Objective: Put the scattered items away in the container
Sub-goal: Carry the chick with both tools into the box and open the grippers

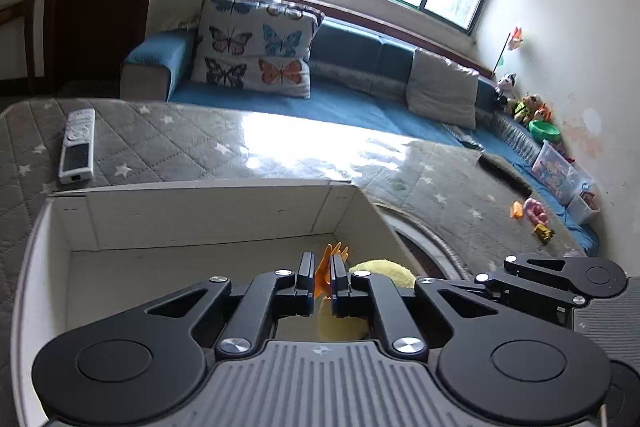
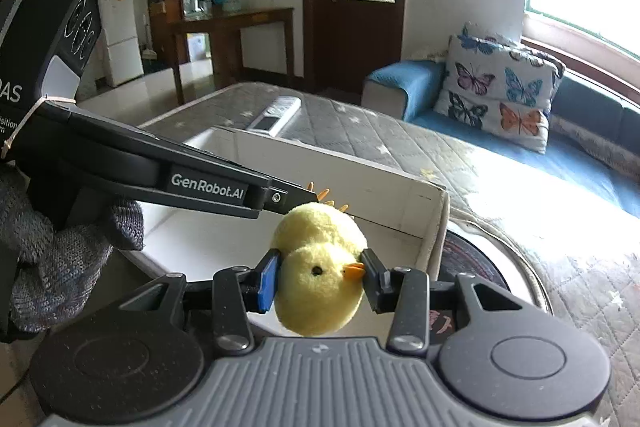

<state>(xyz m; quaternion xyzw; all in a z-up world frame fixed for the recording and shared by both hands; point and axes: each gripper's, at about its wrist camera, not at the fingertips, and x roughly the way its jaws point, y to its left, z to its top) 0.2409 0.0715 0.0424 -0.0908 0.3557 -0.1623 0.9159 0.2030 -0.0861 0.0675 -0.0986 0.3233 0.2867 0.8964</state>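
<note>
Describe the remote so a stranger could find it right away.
Start at the quilted grey table in front of the blue sofa. Beyond the white box, near the table's far corner, lies the remote: a slim silver-white bar, the only loose thing there.

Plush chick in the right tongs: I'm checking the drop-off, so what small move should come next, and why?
Probably carry the plush chick a little further forward over the white box, then open. The right tongs pinch its head near the box's front edge, so release now may miss the open floor.
</note>
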